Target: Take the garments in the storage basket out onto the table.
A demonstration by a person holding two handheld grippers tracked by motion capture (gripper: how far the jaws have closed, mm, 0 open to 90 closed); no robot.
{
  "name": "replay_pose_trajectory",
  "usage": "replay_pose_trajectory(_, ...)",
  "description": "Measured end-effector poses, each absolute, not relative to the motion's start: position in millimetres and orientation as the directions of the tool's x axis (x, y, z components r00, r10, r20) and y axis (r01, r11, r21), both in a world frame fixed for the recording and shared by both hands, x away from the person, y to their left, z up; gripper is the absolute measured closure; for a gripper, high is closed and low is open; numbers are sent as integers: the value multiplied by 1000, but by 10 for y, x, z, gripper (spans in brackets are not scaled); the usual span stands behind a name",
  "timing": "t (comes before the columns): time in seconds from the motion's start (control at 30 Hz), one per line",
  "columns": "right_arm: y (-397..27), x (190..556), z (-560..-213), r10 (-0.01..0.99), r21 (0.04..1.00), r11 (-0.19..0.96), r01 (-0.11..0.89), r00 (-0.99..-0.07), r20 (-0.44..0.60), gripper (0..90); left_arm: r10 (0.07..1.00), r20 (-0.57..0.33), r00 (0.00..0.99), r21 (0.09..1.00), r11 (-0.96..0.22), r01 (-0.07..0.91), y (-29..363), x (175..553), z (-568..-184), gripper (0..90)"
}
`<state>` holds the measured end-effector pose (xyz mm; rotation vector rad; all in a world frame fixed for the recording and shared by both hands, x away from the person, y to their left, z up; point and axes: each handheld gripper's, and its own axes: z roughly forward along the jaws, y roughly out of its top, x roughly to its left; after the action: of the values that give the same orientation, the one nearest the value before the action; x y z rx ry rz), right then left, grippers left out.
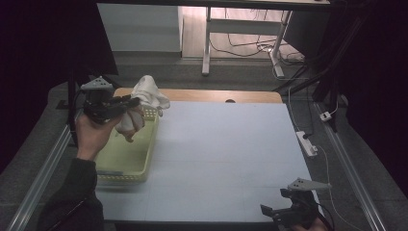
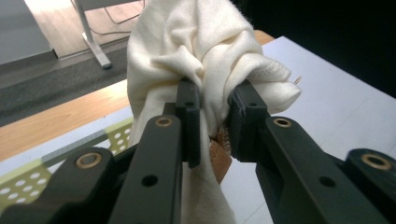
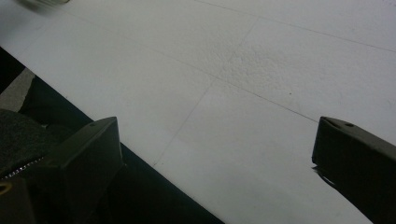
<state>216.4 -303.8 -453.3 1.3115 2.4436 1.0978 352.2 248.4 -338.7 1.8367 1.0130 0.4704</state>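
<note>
Left tool pinched on bunched cream cloth, held up above far end of yellow-green perforated basket at bench left edge. Right tool spread wide, nothing gripped, kept low at bench near edge. Risk judged: soft knit slipped from narrow pinch; hanging fold snagged on basket rim. Brown patch seen under cloth, unidentified.

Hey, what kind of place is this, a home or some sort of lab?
Probably a lab or office workroom set up for recording: a white-topped table with dark curtains at the sides, desk legs with loose cables behind it, and a power strip on the grey carpet.
</note>
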Motion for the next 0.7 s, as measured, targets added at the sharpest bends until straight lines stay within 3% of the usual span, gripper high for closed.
replay_pose_trajectory(0.7,-3040,2165,-4532,775,668,346,659,-602,192,16,714,-106,692,893,-238,383,2054,3523,-3227,760)
